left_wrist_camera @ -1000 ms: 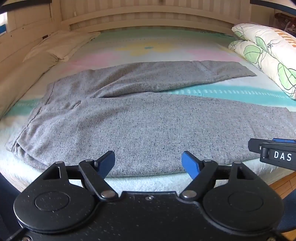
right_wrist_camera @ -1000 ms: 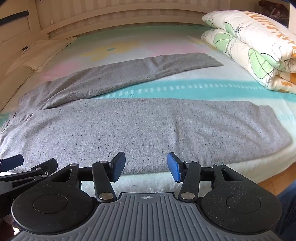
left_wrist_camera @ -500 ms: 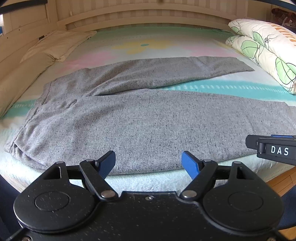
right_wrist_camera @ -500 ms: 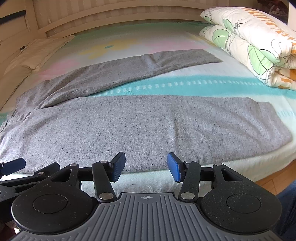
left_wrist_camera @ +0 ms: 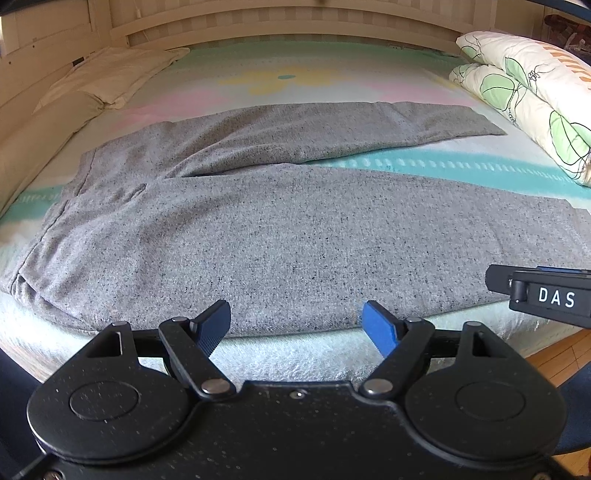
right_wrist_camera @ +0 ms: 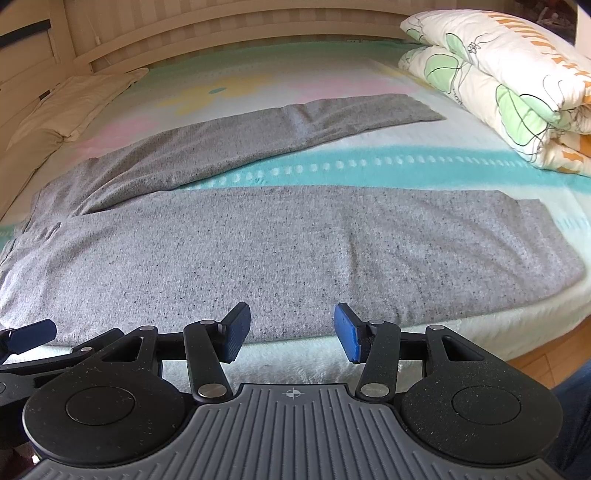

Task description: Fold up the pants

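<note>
Grey pants (left_wrist_camera: pixel 288 236) lie flat on the bed, waistband at the left, both legs spread apart and running to the right; they also show in the right wrist view (right_wrist_camera: pixel 295 243). The near leg lies along the bed's front edge. My left gripper (left_wrist_camera: pixel 297 325) is open and empty, just above the front hem of the near leg. My right gripper (right_wrist_camera: pixel 291 332) is open and empty at the same edge, further right. The right gripper's side shows at the right of the left wrist view (left_wrist_camera: pixel 546 295).
A folded floral quilt (right_wrist_camera: pixel 509 81) sits at the bed's right side. A cream pillow (left_wrist_camera: pixel 107 81) lies at the back left. A slatted headboard (left_wrist_camera: pixel 295 22) runs along the back. Wooden floor (left_wrist_camera: pixel 554 354) shows beyond the bed's front right corner.
Both grippers have moved slightly lower and closer to the bed's front edge. The pants have not moved. Both grippers stay open.
</note>
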Demonstrator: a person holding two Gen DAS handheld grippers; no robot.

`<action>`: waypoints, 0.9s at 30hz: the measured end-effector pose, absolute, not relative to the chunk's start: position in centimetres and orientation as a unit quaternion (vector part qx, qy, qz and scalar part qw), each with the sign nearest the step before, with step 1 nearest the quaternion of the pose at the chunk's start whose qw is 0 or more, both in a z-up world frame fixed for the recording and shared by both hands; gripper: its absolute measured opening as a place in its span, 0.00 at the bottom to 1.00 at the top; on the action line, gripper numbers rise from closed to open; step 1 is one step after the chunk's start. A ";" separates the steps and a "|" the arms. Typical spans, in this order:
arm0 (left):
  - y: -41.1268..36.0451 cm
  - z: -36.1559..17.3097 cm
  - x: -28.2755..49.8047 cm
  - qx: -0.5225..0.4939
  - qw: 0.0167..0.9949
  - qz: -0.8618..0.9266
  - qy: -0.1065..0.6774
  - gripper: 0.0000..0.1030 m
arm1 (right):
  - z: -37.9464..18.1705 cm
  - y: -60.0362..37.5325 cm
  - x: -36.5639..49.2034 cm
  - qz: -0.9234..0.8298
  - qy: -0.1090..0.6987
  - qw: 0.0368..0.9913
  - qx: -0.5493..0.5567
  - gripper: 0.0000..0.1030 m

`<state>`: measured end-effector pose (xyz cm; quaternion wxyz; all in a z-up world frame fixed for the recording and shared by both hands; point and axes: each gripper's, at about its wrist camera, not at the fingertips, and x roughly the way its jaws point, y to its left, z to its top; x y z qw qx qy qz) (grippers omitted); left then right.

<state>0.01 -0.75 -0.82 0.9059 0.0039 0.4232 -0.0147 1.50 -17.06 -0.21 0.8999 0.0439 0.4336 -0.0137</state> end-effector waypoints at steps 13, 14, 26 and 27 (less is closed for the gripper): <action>-0.7 -0.8 0.1 0.003 0.906 -0.012 0.424 0.77 | -0.2 -17.0 1.5 -0.014 0.434 0.900 0.044 0.47; -0.7 -0.8 0.1 0.003 0.906 -0.013 0.424 0.77 | -0.2 -17.0 1.5 -0.014 0.434 0.900 0.044 0.47; -0.8 -0.8 0.1 0.003 0.905 -0.014 0.426 0.77 | -0.2 -16.9 1.6 -0.014 0.435 0.899 0.043 0.48; -0.8 -0.8 0.1 0.003 0.905 -0.014 0.426 0.77 | -0.2 -16.9 1.6 -0.014 0.435 0.899 0.043 0.47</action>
